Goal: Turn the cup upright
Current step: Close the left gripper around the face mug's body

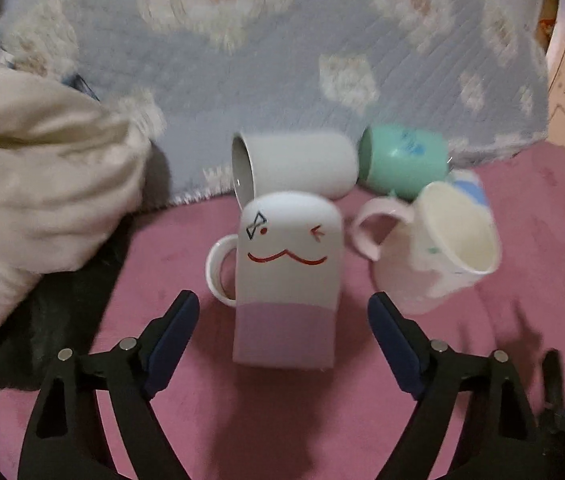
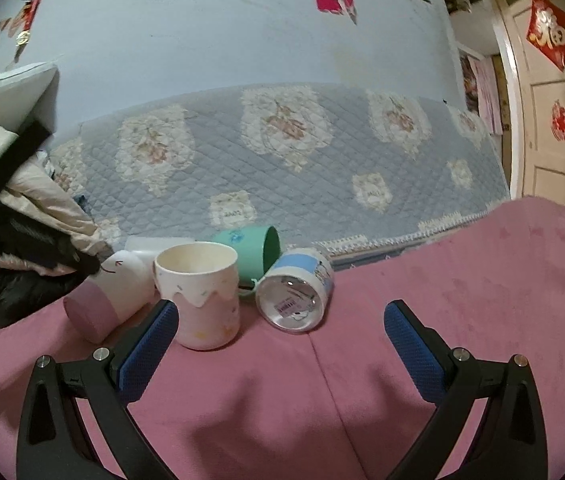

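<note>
A white and pink face mug (image 1: 286,280) lies on its side on the pink blanket, pink rim end toward my open left gripper (image 1: 282,320), whose jaws sit either side of it without touching. It also shows in the right wrist view (image 2: 110,292). A pink drip mug (image 2: 200,292) stands upright; it also shows in the left wrist view (image 1: 438,248). A blue-white cup (image 2: 296,290), a green cup (image 2: 252,254) and a plain white mug (image 1: 294,164) lie on their sides. My right gripper (image 2: 282,328) is open and empty, in front of the cups.
A blue quilted mat (image 2: 282,152) covers the bed behind the cups. A cream and black pile of clothes (image 1: 34,184) lies at the left. The pink blanket (image 2: 482,272) stretches to the right. A door (image 2: 554,120) is at far right.
</note>
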Motion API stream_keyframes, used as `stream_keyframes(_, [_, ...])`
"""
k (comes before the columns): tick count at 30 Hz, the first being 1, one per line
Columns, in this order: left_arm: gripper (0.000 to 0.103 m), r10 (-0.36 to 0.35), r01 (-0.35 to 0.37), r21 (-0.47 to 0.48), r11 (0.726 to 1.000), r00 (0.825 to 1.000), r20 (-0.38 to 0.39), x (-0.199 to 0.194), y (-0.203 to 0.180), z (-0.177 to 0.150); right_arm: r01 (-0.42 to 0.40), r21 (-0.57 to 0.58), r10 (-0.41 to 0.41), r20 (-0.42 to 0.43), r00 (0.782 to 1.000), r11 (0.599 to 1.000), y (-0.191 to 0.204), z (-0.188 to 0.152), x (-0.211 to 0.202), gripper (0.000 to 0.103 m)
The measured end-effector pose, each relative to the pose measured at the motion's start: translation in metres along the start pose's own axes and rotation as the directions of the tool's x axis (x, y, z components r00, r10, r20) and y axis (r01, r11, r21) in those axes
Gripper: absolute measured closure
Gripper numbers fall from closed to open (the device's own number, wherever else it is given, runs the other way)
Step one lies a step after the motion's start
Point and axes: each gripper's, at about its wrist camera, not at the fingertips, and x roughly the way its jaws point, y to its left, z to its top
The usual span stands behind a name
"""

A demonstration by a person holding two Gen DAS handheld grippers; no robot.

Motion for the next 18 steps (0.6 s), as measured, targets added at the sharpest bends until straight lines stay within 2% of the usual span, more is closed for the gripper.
stream_keyframes(1, [0.018,0.005,-0.005,0.002,1.000,1.000,-0.030,0.009,0.000,0.000,0.000,0.001,0.000,-0.002,1.000,1.000,0.000,0.000,0.001,0.000])
stream_keyframes(3, [0.028,0.013,-0.014,-0.014,1.000,0.997,-0.072,0.023,0.001,0.000,0.000,0.001,0.000,-0.001,1.000,1.000,-0.001,0.000,0.001,0.000])
stream_keyframes(5, [0.034,-0.037,0.032,-0.046,0.998,0.993,-0.108,0.032,0.002,-0.002,-0.001,-0.001,0.001,-0.002,1.000,1.000,-0.001,0.000,0.003,0.000])
stream_keyframes(9, [0.036,-0.027,0.025,-0.028,0.999,0.996,-0.083,0.028,0.001,-0.009,-0.004,0.009,0.004,-0.011,1.000,1.000,-0.003,0.000,0.003,0.000])
stream_keyframes(11, [0.036,-0.031,0.027,-0.071,0.997,0.997,-0.063,0.012,0.004,-0.019,-0.003,0.019,0.004,-0.013,1.000,1.000,-0.005,0.001,0.004,0.000])
stream_keyframes(15, [0.036,-0.094,0.098,-0.114,0.989,0.995,0.038,-0.047,0.005,-0.046,-0.001,0.020,0.001,-0.007,1.000,1.000,-0.004,0.001,0.002,0.000])
stream_keyframes(18, [0.036,-0.126,0.134,-0.119,0.984,0.989,0.074,-0.084,-0.005,-0.068,0.007,0.011,-0.008,0.008,1.000,1.000,-0.002,0.002,0.000,0.000])
